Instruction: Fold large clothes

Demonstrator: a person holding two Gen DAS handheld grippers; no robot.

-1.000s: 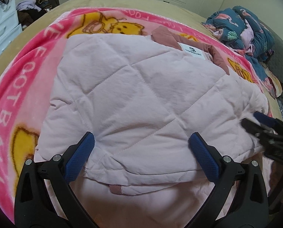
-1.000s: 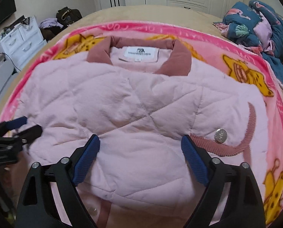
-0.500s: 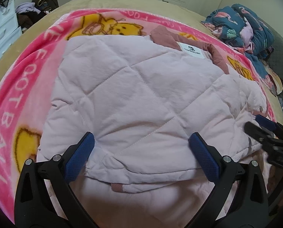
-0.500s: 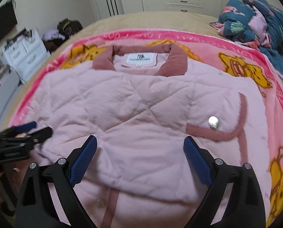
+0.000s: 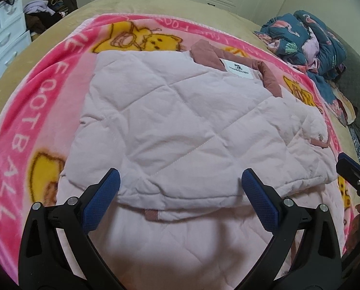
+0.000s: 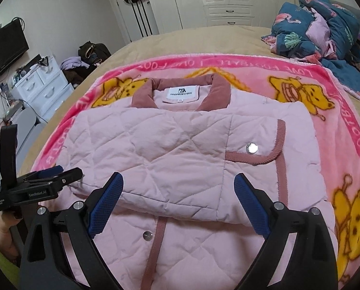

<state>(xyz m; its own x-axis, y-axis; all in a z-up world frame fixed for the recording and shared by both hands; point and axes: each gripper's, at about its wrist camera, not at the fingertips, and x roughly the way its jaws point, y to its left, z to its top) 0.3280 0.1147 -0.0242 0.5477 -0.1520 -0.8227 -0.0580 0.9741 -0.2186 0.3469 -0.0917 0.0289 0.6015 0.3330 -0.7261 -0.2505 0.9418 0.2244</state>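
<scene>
A pale pink diamond-quilted padded jacket [image 6: 170,159] with a dusty-rose corduroy collar [image 6: 180,91] and white neck label [image 6: 180,93] lies on a bright pink fleece blanket printed with yellow cartoon bears [image 6: 325,111], spread over a tan bed [image 6: 204,38]. One side panel and sleeve are laid across the body, giving a thick upper layer whose lower edge sits above the exposed hem; a rose-trimmed pocket flap with a silver snap [image 6: 252,148] faces up on the jacket's right half. The left gripper [image 5: 180,188] hangs over the near edge of the folded layer with its blue-padded fingers spread wide and nothing between them. The right gripper [image 6: 177,191] is likewise spread wide and empty above the lower front placket, where a second snap [image 6: 147,235] shows. In the right wrist view the left gripper appears side-on at the jacket's left edge, held by a hand [image 6: 3,236] in a yellow-green sleeve. Judged from this layout, the next fold likely brings the hem up towards the collar. Risks: the puffy filling may spring back and undo the laid-over panel; a pinch that takes only the top layer would drag it off the layers below; uneven lifting by the two grippers would skew the fold; the loose fleece could be caught along with the hem.
</scene>
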